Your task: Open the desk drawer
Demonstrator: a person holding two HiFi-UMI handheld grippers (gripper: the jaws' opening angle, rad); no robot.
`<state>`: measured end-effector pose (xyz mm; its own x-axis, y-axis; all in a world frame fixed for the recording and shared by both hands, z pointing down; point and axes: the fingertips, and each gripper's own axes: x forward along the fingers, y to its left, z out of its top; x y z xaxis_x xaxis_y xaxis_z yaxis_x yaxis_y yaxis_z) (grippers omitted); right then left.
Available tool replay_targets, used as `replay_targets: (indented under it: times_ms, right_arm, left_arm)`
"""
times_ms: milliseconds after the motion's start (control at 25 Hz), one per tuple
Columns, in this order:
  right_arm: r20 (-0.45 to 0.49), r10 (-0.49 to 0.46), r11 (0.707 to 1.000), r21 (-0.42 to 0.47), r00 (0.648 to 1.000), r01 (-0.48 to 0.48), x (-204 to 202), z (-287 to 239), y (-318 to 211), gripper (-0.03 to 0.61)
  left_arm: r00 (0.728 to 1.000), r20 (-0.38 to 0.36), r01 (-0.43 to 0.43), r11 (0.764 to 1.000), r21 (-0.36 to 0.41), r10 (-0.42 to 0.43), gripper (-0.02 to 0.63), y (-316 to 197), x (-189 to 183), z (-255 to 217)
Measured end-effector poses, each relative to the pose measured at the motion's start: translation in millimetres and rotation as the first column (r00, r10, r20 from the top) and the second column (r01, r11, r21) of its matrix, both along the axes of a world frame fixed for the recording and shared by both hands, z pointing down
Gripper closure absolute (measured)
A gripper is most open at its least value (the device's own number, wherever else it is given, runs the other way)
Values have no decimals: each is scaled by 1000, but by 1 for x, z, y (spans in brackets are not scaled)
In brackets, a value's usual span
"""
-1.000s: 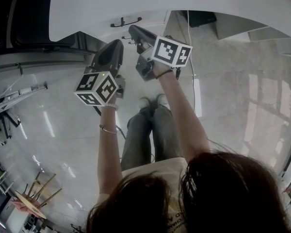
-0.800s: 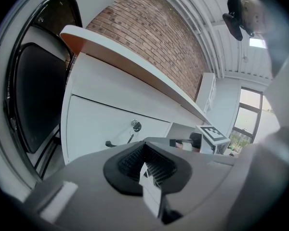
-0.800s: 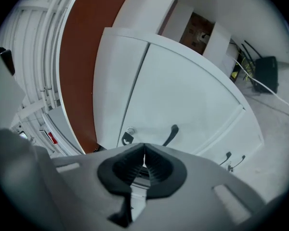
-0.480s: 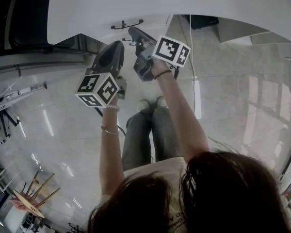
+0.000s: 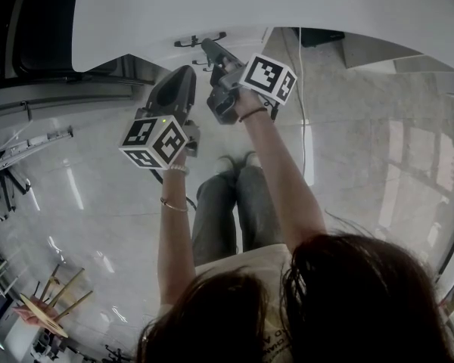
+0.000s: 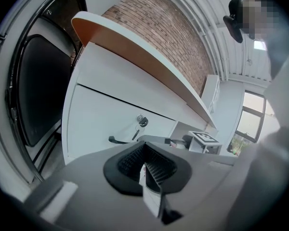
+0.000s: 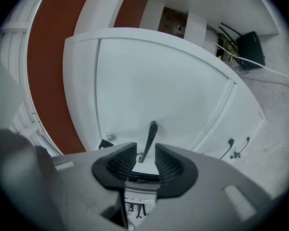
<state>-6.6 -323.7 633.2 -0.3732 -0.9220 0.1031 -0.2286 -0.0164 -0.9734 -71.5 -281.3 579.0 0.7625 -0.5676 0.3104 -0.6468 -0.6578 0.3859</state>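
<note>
While right gripper (image 7: 145, 157) straddles drawer handle (image 7: 150, 138), jaws apart | left gripper (image 6: 144, 163) pressed together, empty

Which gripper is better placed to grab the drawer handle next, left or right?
Right. The right gripper has its jaws apart with the drawer handle lined up in the gap. The left gripper is shut and sits farther back.

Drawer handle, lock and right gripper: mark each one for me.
drawer handle (image 7: 151, 134): right gripper view, middle of the black bar.
lock (image 6: 142, 121): left gripper view, its round metal face.
right gripper (image 7: 145, 154): right gripper view, the gap between its open jaws.
</note>
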Motion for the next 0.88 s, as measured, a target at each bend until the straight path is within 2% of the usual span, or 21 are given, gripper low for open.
replay_targets:
  times_ms: [320, 480, 720, 880]
  right_arm:
    - [47, 10, 1000, 5, 999, -11, -1, -3, -9, 479]
    - [43, 24, 1000, -20, 999, -24, 1, 3, -9, 520]
    - [180, 81, 997, -16, 980, -80, 3, 3, -5, 548]
    - [201, 95, 995, -25, 975, -92, 4, 3, -6, 551]
  left_arm:
    - [1000, 6, 9, 1000, -5, -9, 615, -2, 1, 1]
    - [1000, 13, 9, 1000, -5, -9, 615, -3, 2, 1]
    - [1000, 17, 8, 1000, -14, -8, 615, 2, 5, 2]
    - [1000, 21, 15, 1000, -27, -15, 615, 4, 3, -2]
